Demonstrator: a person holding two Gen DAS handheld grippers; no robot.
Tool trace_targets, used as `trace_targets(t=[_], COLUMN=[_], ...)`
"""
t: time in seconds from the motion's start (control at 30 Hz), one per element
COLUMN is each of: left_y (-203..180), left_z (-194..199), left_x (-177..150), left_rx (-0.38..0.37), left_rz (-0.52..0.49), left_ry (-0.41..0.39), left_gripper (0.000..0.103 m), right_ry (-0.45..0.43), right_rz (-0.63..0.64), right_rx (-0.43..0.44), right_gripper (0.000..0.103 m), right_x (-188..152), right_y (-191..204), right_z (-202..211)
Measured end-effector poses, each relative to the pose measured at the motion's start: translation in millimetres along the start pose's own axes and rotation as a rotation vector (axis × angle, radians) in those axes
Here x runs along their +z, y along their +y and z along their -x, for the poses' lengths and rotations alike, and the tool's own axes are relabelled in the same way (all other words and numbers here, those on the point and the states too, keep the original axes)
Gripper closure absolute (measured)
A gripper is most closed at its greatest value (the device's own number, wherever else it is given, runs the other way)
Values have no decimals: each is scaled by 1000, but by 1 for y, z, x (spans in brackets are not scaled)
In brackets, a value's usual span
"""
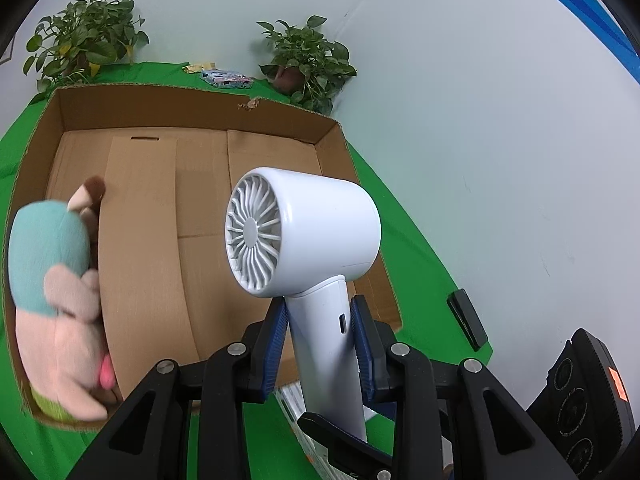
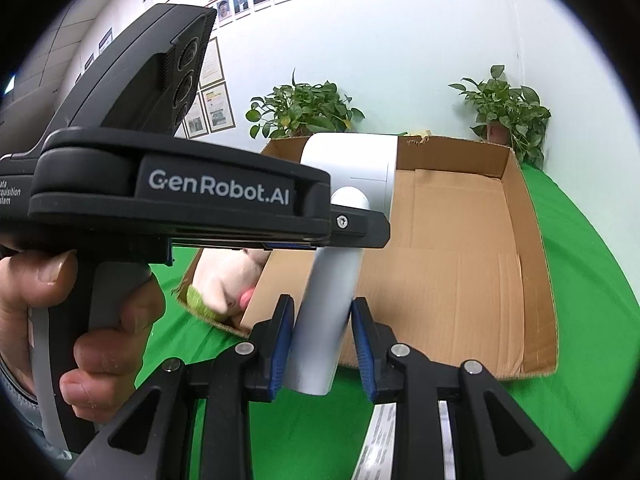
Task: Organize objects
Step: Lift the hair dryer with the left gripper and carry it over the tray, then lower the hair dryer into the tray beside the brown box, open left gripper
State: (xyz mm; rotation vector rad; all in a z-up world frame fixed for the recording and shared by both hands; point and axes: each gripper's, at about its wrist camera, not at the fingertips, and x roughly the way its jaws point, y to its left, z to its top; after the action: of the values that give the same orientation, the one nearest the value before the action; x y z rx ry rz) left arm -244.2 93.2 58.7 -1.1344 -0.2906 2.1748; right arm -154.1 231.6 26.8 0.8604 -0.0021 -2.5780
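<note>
Left gripper (image 1: 322, 334) clamped on hair dryer (image 1: 304, 232) handle, frame centre. Right gripper (image 2: 322, 336) straddling handle end, contact unclear. Rigid, smooth, top-heavy: best held high. Beyond, cardboard box (image 1: 192, 92), plush toy (image 1: 60, 300) lower left.

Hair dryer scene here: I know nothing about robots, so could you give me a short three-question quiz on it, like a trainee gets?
1. True or false: the plush toy lies inside the cardboard box.
2. The cloth under the box is: A red, B green, C black.
3. Fill in: the left gripper and the right gripper both straddle the hair dryer's ____.
Key: 1 true; 2 B; 3 handle.
</note>
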Motion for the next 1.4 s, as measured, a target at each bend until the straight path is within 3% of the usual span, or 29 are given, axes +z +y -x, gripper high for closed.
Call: trace_targets(t=[0.33, 0.8, 1.4], left_y=[37, 76, 89], left_z=[-47, -106, -122], left_x=[20, 12, 3], left_rx=[36, 112, 138], left_rz=[59, 98, 109], left_ry=[54, 129, 162], left_gripper=[74, 75, 75], right_ry=[92, 193, 233], right_rz=[-53, -138, -116], right_rx=[46, 88, 6], right_gripper=[75, 75, 79], right_x=[6, -14, -44], right_y=[-11, -31, -18], right_z=[-37, -86, -97])
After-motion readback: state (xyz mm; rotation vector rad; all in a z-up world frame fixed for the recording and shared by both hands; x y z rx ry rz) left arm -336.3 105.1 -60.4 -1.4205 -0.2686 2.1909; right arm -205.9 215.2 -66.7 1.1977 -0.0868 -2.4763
